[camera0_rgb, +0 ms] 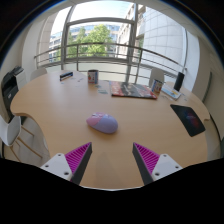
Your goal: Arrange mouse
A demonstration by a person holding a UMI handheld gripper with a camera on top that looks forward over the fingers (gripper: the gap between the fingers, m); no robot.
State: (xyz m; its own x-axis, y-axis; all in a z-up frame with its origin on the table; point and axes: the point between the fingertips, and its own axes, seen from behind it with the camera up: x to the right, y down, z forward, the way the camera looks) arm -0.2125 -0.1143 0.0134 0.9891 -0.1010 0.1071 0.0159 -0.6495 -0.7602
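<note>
Mouse (102, 123) sits on the round worktop (60, 105), just ahead of the claw (113, 160). Claw is wide open, holding nothing. A crooked grab might push it away.

Smooth, matt wooden table (60, 110); glossy, plastic-looking mouse (102, 123).

Single view rides the gripper; looks forward over its fingers (160, 160) across the table (70, 105) toward windows (100, 35).
</note>
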